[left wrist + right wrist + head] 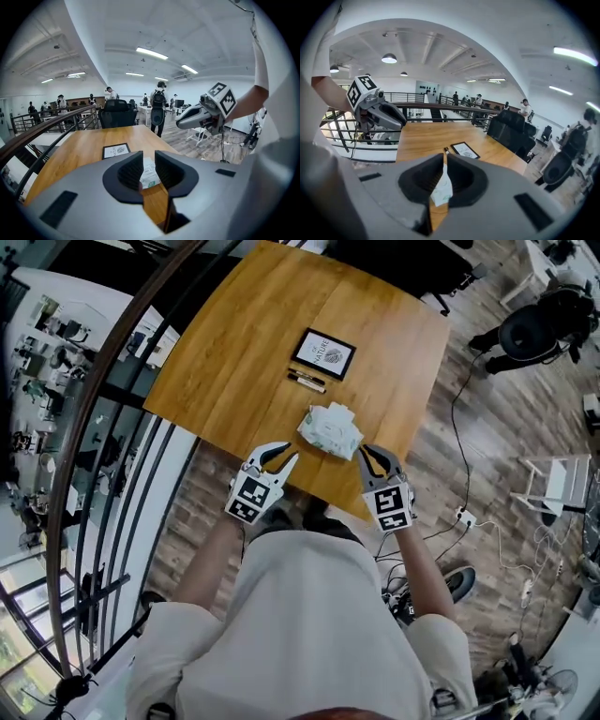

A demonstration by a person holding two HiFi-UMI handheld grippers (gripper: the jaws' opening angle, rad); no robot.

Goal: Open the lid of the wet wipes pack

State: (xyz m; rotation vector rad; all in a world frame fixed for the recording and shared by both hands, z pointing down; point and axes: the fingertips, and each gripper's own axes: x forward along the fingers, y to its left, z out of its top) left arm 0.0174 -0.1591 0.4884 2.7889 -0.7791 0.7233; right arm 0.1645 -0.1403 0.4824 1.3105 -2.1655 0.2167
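Note:
The wet wipes pack [330, 429], white with green print and crumpled on top, lies on the wooden table [234, 343] near its front edge. Both grippers hang above that edge, apart from the pack. My left gripper [281, 462] is to the pack's left, its jaws a little apart with nothing between them. My right gripper [377, 459] is at the pack's right, its tips nearly together and empty. In the left gripper view the pack [149, 176] shows through the jaw gap of the left gripper [149, 161]. In the right gripper view the pack [440, 190] shows behind the right gripper [443, 164].
A black-framed card [323, 353] and two dark pens [307, 381] lie beyond the pack. A railing [103, 456] runs along the table's left side. Cables and a power strip [463, 517] lie on the floor at the right. Office chairs [115, 112] stand past the table.

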